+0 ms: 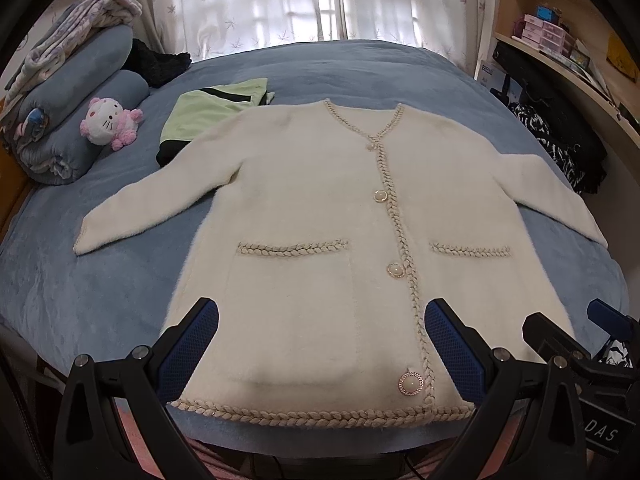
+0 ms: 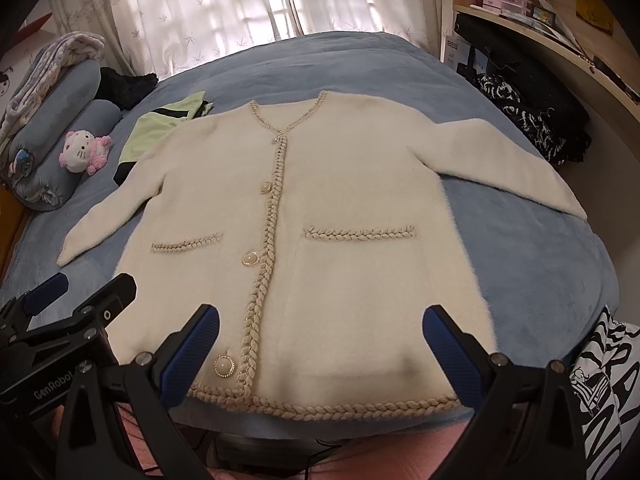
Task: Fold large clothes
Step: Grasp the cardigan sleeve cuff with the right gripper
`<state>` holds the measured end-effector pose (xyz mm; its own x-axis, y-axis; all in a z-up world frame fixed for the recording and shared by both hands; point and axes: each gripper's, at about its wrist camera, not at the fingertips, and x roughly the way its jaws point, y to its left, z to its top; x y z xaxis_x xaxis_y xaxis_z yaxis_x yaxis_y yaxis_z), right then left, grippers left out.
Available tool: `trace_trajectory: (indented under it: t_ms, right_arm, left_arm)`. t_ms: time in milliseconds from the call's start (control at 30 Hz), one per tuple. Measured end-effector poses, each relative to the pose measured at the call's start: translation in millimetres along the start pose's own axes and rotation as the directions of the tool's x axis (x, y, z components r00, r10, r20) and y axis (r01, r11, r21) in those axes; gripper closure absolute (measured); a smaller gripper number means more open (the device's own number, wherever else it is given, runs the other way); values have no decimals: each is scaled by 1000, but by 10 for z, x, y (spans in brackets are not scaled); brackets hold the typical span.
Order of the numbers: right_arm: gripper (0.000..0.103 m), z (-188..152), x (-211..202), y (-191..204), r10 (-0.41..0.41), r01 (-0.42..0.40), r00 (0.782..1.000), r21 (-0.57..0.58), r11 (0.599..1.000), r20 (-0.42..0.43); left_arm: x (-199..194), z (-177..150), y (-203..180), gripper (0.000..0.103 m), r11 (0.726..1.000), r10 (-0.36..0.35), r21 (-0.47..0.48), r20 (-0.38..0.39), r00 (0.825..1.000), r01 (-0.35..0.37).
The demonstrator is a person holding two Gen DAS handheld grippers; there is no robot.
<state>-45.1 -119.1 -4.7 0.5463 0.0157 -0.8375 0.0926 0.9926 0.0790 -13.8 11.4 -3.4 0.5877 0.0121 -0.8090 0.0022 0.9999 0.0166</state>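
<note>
From the left wrist, the cream cardigan lies flat, buttoned, its braided hem at the bed's near edge; the left gripper hovers spread, empty. From the right wrist, the right gripper gapes too; the cardigan looks soft, thick and floppy, best pinched at hem corners or cuffs.

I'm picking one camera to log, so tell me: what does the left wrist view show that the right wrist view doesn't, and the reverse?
Only the left wrist view shows the right gripper from the side, at its right edge. Only the right wrist view shows the left gripper, at its left edge, and black-and-white printed fabric at lower right. Both show the cream cardigan spread flat and buttoned on the blue bed, the green garment behind it, and the pink plush toy.
</note>
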Motion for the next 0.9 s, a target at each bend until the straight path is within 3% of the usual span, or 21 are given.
trace_trajectory:
  t_ms: [200, 333, 433, 533, 633, 700, 900]
  right_arm:
    - [1, 88, 29, -120, 5, -5, 1000, 13, 1000, -14]
    - [1, 305, -111, -242, -72, 73, 996, -27, 997, 59]
    - [1, 542, -274, -375, -169, 180, 974, -59, 982, 151]
    - [1, 809, -427, -550, -256, 279, 936, -67, 958, 243]
    - [1, 1046, -504, -761, -296, 323, 909, -45, 945, 295]
    - [1, 1213, -526, -950, -289, 310, 904, -17, 951, 315]
    - [1, 1603, -339, -1757, -209, 166, 939, 171, 971, 272]
  left_arm:
    - [-6, 105, -94, 1, 999, -22, 31, 18, 1000, 22]
    - [-67, 352, -276, 1, 995, -50, 84, 74, 996, 43]
    - [-121, 574, -450, 1, 991, -56, 124, 133, 990, 39]
    - [-112, 794, -635, 1, 988, -57, 153, 177, 983, 30]
    - [-20, 1063, -845, 1, 985, -77, 169, 193, 978, 44]
    - [89, 1221, -963, 1, 984, -92, 170, 180, 979, 61]
    - [407, 1596, -1261, 1, 982, -163, 122, 157, 974, 144]
